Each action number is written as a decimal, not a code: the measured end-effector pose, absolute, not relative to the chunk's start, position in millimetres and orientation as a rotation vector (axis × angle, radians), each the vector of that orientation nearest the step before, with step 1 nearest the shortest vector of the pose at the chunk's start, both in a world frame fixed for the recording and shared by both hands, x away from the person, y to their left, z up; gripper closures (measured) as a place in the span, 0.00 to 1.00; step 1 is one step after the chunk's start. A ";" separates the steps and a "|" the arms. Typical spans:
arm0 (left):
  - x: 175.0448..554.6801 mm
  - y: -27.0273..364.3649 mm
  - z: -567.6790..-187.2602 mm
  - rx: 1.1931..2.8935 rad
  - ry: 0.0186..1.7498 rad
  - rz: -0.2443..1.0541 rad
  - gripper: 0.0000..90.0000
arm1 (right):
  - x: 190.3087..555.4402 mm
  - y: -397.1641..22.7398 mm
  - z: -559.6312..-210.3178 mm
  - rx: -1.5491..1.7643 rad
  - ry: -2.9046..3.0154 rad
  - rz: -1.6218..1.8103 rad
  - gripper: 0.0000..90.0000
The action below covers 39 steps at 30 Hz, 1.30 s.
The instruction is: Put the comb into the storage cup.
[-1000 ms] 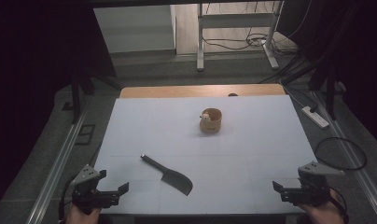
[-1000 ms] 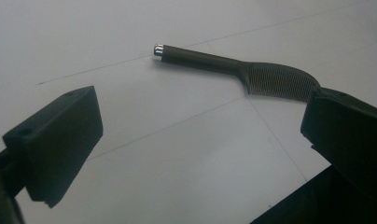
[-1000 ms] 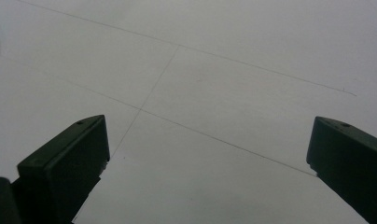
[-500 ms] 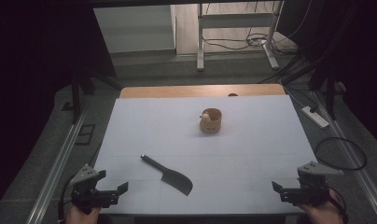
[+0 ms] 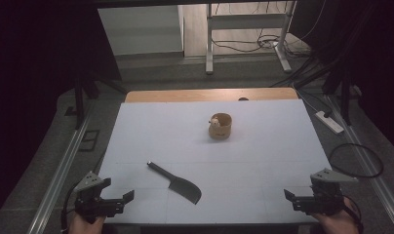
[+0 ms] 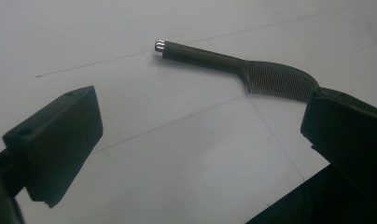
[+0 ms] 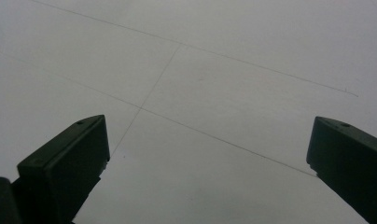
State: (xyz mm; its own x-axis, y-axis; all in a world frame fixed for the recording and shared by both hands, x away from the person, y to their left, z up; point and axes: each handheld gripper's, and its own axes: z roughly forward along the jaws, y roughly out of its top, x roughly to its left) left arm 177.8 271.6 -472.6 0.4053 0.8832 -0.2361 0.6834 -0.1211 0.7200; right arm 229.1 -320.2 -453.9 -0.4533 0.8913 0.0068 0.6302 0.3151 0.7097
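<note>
Cleaver (image 5: 178, 183) lies flat on the worktop (image 5: 263, 146) near my left tool (image 5: 114, 201), cup (image 5: 220, 126) farther off; both tools, right tool (image 5: 298, 199) included, gape empty. Nothing's begun, I judge; next calls for reaching its handle.

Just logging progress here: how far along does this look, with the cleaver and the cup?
Nothing looks done: the cleaver lies flat on the table, apart from the cup. Nothing is in hand; the left gripper and right gripper sit open at the near edge. Any handling is still left.
</note>
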 end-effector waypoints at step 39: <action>217.5 248.8 -470.2 2.002 1.310 0.267 0.00 | 229.8 -319.9 -454.4 1.356 2.198 0.919 0.00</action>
State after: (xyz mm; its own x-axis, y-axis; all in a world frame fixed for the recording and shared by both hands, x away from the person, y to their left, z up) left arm 217.5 248.8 -470.2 0.4627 0.8628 -0.2037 0.7141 -0.2266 0.6624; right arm 229.8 -319.9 -454.4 -0.4511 0.8924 0.0060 0.6313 0.3144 0.7090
